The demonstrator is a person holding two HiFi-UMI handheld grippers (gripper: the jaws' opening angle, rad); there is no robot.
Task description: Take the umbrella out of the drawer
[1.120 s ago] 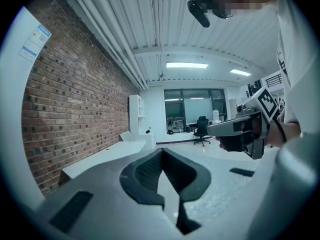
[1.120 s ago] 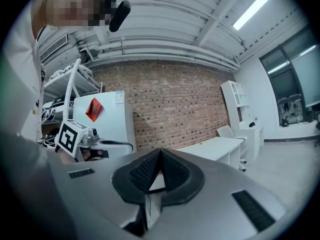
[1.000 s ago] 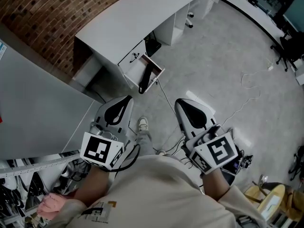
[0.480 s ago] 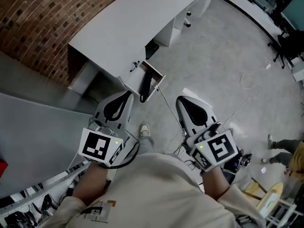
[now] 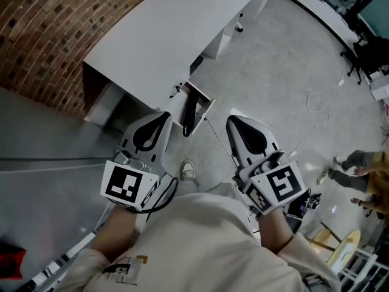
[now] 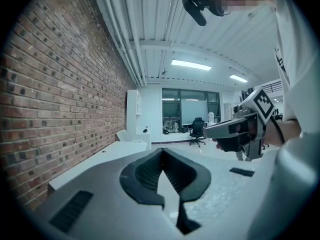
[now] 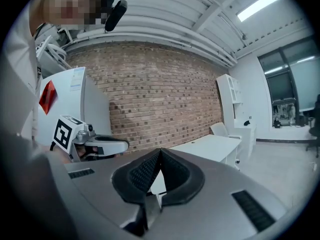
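Our left tongs point(image 5: 163, 119) and right tongs point(image 5: 234, 124) closed and empty, we expect the black folded umbrella point(image 5: 189, 113), in the open white drawer point(image 5: 205, 102) under the white bench point(image 5: 164, 35), to be light but slippery, best gripped mid-length

Black folded umbrella point(image 5: 189, 112) lying lengthwise in the open white drawer point(image 5: 204, 96) (pulled out from beneath the table point(image 5: 164, 35)), its near end overhanging the drawer's front.

A white desk point(image 5: 164, 35) stands on the grey floor point(image 5: 279, 59); at the desk's near side an open drawer point(image 5: 206, 109) holds a black umbrella point(image 5: 190, 111) lying lengthwise; right of the desk, well apart, a thin white cable point(image 5: 311, 97) trails over the floor.
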